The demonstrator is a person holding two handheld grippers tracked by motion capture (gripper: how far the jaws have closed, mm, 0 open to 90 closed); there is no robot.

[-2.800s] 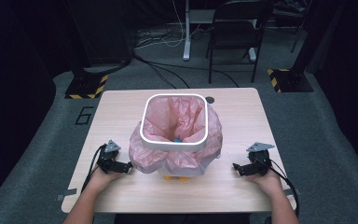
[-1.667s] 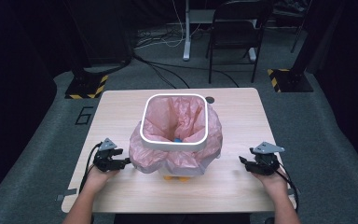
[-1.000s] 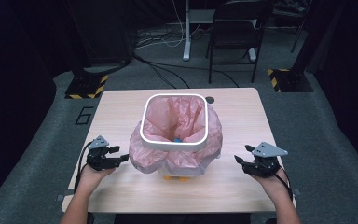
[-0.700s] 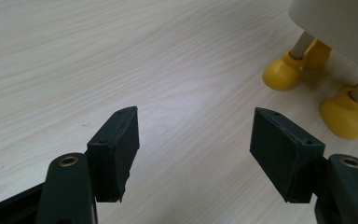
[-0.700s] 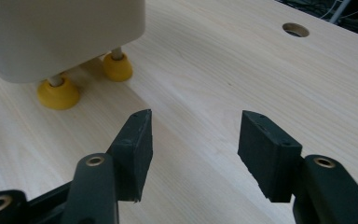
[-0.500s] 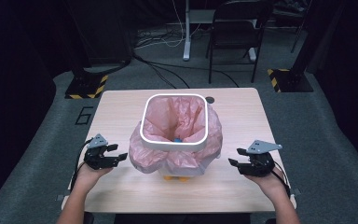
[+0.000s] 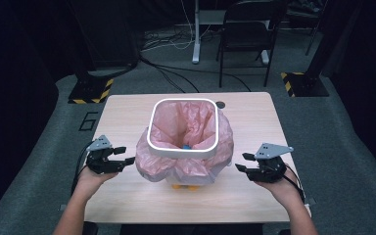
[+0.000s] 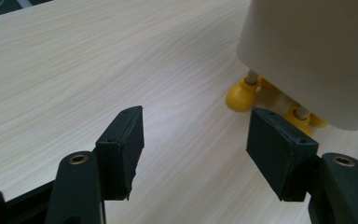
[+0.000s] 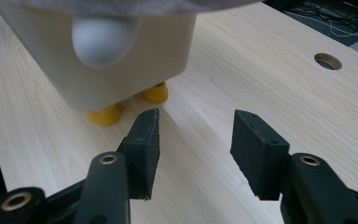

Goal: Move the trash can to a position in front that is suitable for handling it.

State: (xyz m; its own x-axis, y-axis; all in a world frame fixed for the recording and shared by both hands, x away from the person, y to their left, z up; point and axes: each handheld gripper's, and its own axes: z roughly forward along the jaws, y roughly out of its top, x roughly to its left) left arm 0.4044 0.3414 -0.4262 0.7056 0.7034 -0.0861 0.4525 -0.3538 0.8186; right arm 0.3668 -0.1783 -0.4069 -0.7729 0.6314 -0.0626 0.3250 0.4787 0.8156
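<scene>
Centre of the high view: the white bin [image 7: 182, 147] sits on the wooden surface [image 7: 127, 112], its pink bag [image 7: 215, 161] draped over the rim. Left gripper [image 7: 122, 159] hovers at lower left, fingers apart, nothing between them, just beside the bag. Right gripper [image 7: 242, 162] at lower right, near the bag; its fingers have just been closing, yet a gap remains with nothing in it.
</scene>
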